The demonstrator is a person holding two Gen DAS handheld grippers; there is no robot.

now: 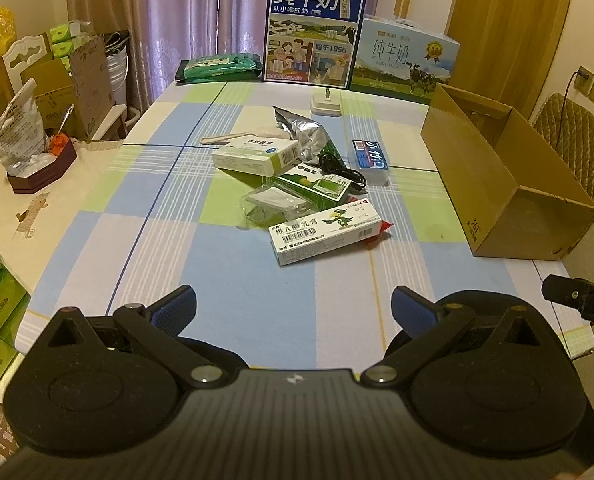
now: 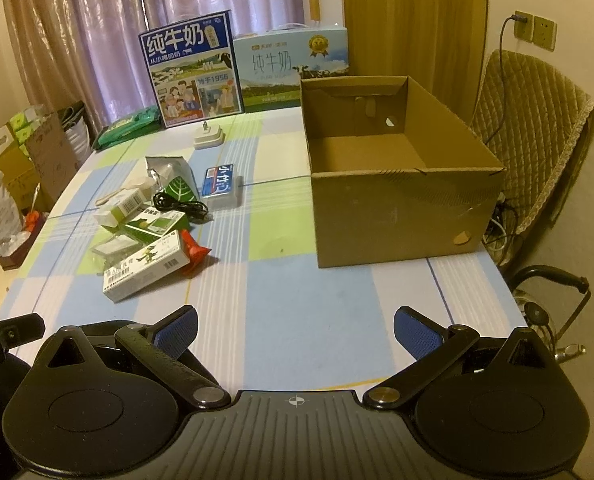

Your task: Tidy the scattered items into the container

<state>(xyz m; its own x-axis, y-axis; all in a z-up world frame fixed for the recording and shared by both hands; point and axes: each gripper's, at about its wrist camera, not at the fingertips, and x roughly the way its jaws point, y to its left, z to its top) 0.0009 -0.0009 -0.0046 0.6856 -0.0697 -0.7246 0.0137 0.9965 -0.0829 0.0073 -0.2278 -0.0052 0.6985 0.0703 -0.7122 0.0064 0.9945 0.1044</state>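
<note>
A pile of small items lies mid-table: a white ointment box (image 1: 325,232) (image 2: 147,270) nearest me, a red packet (image 2: 195,250), a clear plastic pack (image 1: 275,204), a green box (image 1: 317,184), a white-green medicine box (image 1: 255,154), a black cable (image 1: 343,170) (image 2: 181,204), a silver pouch (image 1: 305,132) and a blue tin (image 1: 371,156) (image 2: 218,180). The open cardboard box (image 1: 509,188) (image 2: 393,208) stands at the right, empty inside. My left gripper (image 1: 293,312) and right gripper (image 2: 295,334) both hover open over the near table edge, holding nothing.
Two milk cartons (image 1: 311,32) (image 2: 289,64), a green wipes pack (image 1: 221,66) and a white charger (image 1: 326,104) stand at the far end. A padded chair (image 2: 533,128) sits right of the box. Boxes and bags crowd the left side (image 1: 37,120).
</note>
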